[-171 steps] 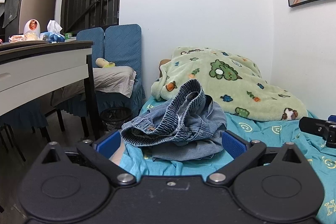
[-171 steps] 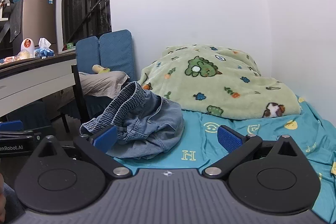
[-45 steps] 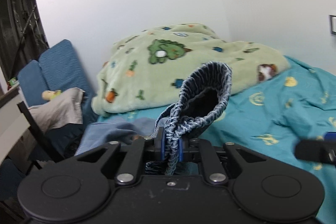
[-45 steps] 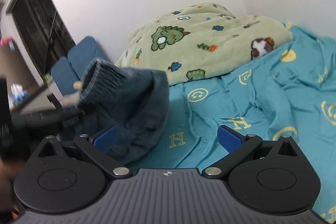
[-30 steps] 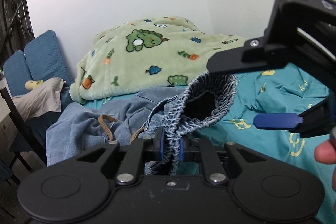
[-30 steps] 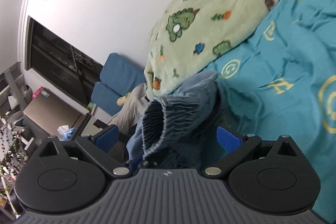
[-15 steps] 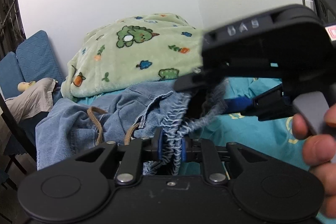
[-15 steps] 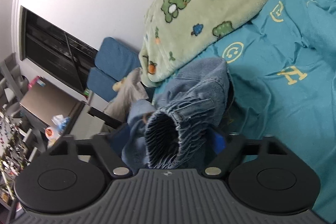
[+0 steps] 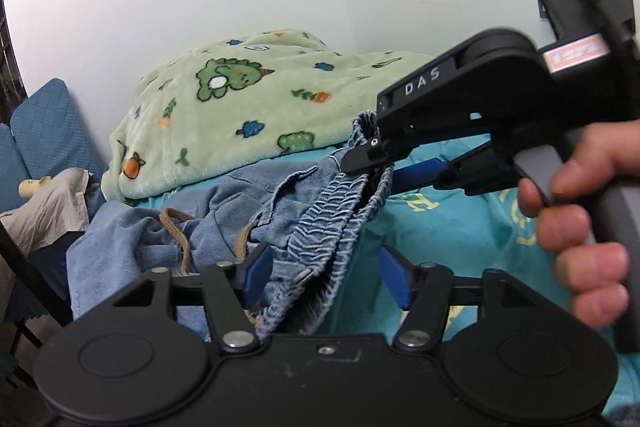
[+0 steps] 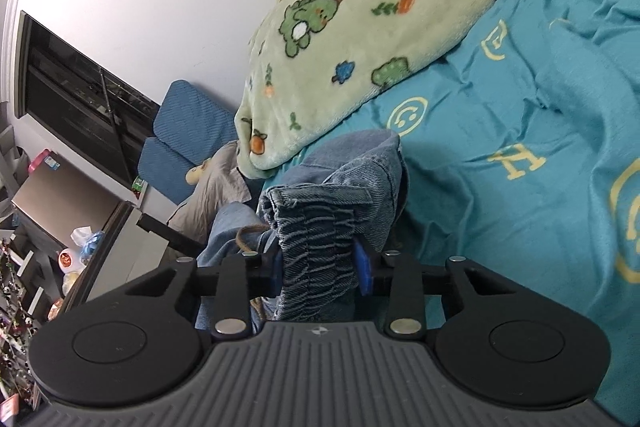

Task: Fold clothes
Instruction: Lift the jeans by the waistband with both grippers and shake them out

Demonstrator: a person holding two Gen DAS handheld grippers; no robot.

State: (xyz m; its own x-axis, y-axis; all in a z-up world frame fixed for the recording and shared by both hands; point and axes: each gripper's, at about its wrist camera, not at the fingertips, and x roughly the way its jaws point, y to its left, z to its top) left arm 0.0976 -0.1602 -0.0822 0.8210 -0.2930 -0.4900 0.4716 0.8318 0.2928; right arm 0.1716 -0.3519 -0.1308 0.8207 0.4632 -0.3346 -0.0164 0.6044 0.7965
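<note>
I see a bed with a teal sheet [image 10: 500, 115], a green dinosaur blanket [image 9: 248, 115] heaped at its far side against the white wall. The denim shorts [image 9: 224, 219] lie crumpled at the near left edge of the bed, their elastic waistband [image 10: 316, 251] lifted between my two tools. My left gripper [image 9: 324, 275] is opening, its blue pads now apart from the waistband that hangs between them. My right gripper [image 10: 320, 267] is closing, its pads pressing the bunched waistband from both sides. A hand [image 9: 580, 219] squeezes its handle at right.
</note>
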